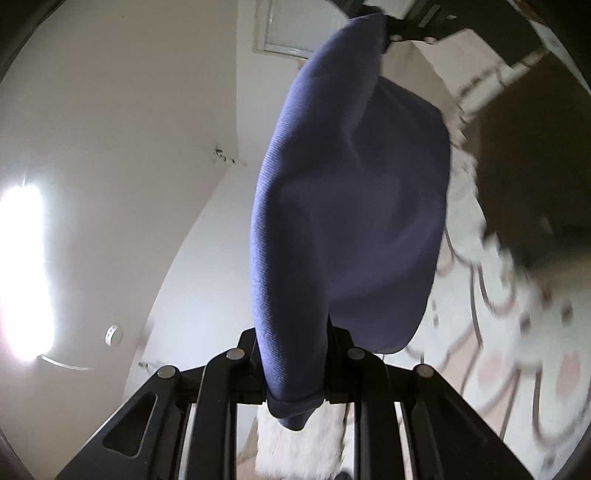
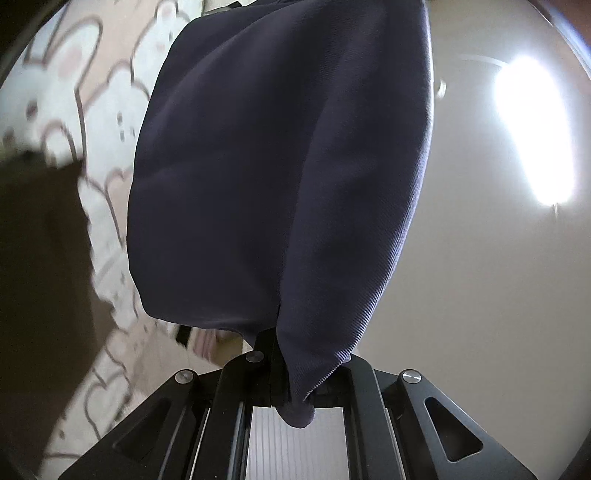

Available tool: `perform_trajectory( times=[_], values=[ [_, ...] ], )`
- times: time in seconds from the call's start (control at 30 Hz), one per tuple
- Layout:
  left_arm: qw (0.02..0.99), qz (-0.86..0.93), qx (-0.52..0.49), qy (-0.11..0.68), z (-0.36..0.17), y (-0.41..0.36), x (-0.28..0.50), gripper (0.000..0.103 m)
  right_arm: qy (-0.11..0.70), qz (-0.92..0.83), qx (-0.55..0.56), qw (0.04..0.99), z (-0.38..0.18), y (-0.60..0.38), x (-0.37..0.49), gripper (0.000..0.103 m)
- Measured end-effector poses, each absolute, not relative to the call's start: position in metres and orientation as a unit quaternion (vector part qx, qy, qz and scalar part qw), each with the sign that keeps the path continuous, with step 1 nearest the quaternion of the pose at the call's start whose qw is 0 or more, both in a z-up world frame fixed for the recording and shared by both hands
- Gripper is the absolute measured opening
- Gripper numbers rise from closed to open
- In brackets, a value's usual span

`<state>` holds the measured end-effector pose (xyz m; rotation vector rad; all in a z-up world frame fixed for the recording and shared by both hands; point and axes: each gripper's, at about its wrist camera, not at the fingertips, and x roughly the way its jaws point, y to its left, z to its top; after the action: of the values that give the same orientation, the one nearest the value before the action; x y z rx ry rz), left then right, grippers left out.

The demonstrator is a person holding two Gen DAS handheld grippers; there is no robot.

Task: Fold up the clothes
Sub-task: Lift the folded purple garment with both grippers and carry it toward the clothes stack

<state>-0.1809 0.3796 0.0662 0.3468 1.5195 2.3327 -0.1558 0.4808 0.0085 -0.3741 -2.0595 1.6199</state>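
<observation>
A dark blue garment (image 1: pixel 347 221) is stretched in the air between my two grippers, and both cameras point upward. In the left wrist view my left gripper (image 1: pixel 293 373) is shut on one end of the cloth; the other end runs up to my right gripper (image 1: pixel 388 26), which pinches it at the top edge. In the right wrist view the same blue garment (image 2: pixel 280 177) fills the middle, and my right gripper (image 2: pixel 295 373) is shut on a bunched corner of it. The cloth sags in loose folds between the two holds.
A white ceiling with a bright lamp (image 1: pixel 26 273) and a small round detector (image 1: pixel 113 334) lies on the left. A white and pink rug with a rabbit pattern (image 2: pixel 110 85) and a dark brown furniture surface (image 2: pixel 40 266) sit below the cloth.
</observation>
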Motion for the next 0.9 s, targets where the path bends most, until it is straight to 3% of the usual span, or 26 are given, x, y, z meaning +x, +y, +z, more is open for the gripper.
perform_trajectory(
  times=[0.33, 0.6, 0.9],
  values=[
    [0.158, 0.816, 0.139, 0.539, 0.024, 0.483, -0.175, 0.020, -0.737, 0.598, -0.170, 0.264, -0.032, 0.585, -0.165, 0.006],
    [0.157, 0.773, 0.166, 0.592, -0.040, 0.482, -0.113, 0.020, -0.739, 0.613, -0.171, 0.220, -0.078, 0.603, -0.120, 0.007],
    [0.217, 0.708, 0.125, 0.660, -0.101, 0.479, -0.045, 0.023, -0.763, 0.578, -0.259, 0.129, -0.130, 0.620, -0.065, 0.007]
  ],
)
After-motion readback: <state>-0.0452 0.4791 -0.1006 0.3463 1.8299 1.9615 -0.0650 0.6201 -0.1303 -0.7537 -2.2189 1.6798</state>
